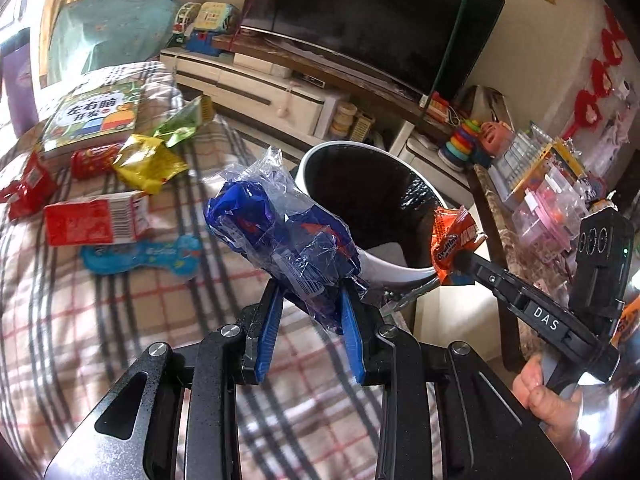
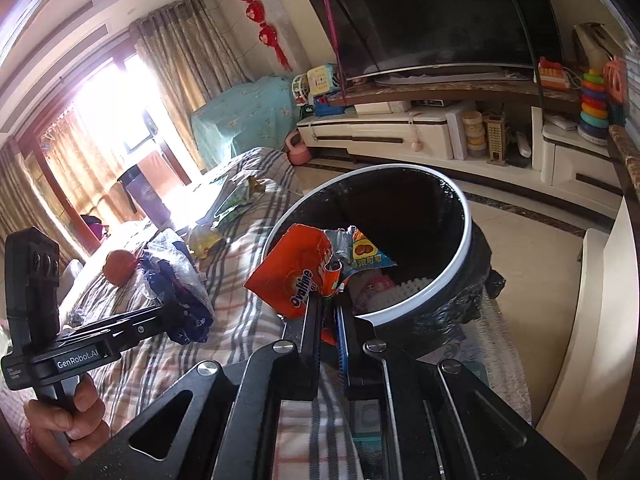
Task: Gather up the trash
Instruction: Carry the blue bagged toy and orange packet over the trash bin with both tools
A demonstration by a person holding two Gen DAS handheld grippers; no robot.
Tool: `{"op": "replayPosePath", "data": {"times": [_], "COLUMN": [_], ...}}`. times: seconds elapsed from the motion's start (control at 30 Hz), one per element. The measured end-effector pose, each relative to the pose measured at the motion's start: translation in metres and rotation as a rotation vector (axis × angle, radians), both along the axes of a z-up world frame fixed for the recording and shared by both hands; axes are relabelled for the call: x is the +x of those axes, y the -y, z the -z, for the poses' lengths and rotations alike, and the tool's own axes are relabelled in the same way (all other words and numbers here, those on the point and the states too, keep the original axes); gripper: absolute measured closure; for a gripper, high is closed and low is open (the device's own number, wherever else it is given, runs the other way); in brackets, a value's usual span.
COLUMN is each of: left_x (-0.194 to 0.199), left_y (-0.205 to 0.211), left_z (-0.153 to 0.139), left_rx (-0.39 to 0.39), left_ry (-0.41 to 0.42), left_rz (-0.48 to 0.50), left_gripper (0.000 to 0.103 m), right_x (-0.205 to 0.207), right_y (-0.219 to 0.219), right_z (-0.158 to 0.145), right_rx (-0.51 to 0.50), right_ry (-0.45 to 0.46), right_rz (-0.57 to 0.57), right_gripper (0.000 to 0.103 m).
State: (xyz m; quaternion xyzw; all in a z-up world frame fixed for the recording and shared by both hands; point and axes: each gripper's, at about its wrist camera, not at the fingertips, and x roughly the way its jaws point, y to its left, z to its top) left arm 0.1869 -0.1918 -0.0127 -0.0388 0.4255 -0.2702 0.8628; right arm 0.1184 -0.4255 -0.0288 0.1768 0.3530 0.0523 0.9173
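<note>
Left claw (image 1: 308,304) clenched on blue plastic wrapper (image 1: 280,220), off the plaid-covered bed's (image 1: 120,300) edge beside the bin (image 1: 400,268). Right claw (image 2: 328,300) gripping orange Ovaltine packet (image 2: 296,272) at the bin's (image 2: 466,236) rim.

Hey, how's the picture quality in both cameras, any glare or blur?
Right wrist view: the window is blown out white, washing over the plaid cover. Left wrist view: evenly lit, edges smeared, fisheye bending the TV.

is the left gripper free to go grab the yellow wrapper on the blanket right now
Probably not yet: the left gripper is shut on a blue plastic wrapper. The yellow wrapper lies uncovered on the blanket, reachable after dropping that.
</note>
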Motion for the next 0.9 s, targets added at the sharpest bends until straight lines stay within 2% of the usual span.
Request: {"op": "replayPosePath", "data": {"times": [0.47,0.9], "left_x": [0.016,0.032], "left_y": [0.044,0.071], "left_z": [-0.011,-0.005], "left_rx": [0.018,0.045], "left_ry": [0.019,-0.001], "left_rz": [0.05,0.075], "left_gripper": [0.076,0.075], "right_x": [0.012,0.024], "right_y": [0.023,0.039], "right_z": [-0.002,0.001], "right_rx": [-0.016,-0.023], "right_ry": [0.002,-0.025], "right_rz": [0.025,0.037], "right_gripper": [0.096,0.096]}}
